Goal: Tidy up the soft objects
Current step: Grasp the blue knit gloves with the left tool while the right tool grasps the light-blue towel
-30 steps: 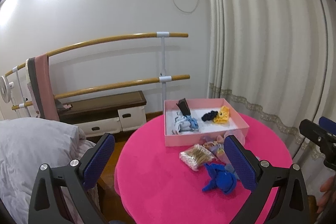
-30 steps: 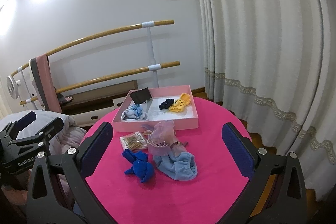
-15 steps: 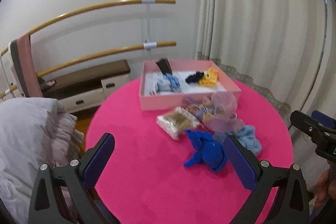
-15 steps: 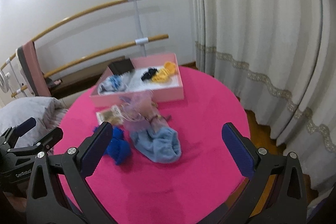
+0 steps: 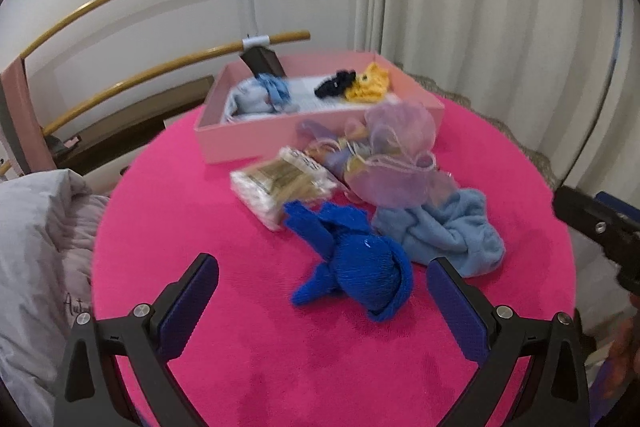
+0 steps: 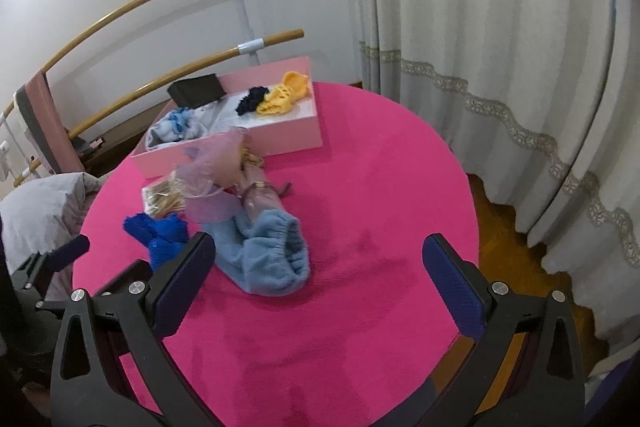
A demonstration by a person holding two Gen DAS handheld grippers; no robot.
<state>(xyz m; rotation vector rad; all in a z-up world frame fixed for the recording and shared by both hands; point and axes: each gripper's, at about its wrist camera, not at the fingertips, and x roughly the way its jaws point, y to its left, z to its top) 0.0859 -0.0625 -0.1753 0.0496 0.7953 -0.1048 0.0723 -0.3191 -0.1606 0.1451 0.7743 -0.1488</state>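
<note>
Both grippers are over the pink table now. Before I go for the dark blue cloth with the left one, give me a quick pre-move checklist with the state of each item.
1. Left gripper open and empty: ok, jaws spread wide.
2. Right gripper open and empty: ok.
3. Dark blue cloth lined up with the left gripper: ok, it lies just ahead, between the fingers' line.
4. Cloth free of neighbours: not ok, it touches the cotton swab packet and the light blue cloth.
5. Room in the pink box: ok, bare floor shows in its middle.
6. Right gripper clear of the left's path: ok, it sits off at the table's right edge.
</note>
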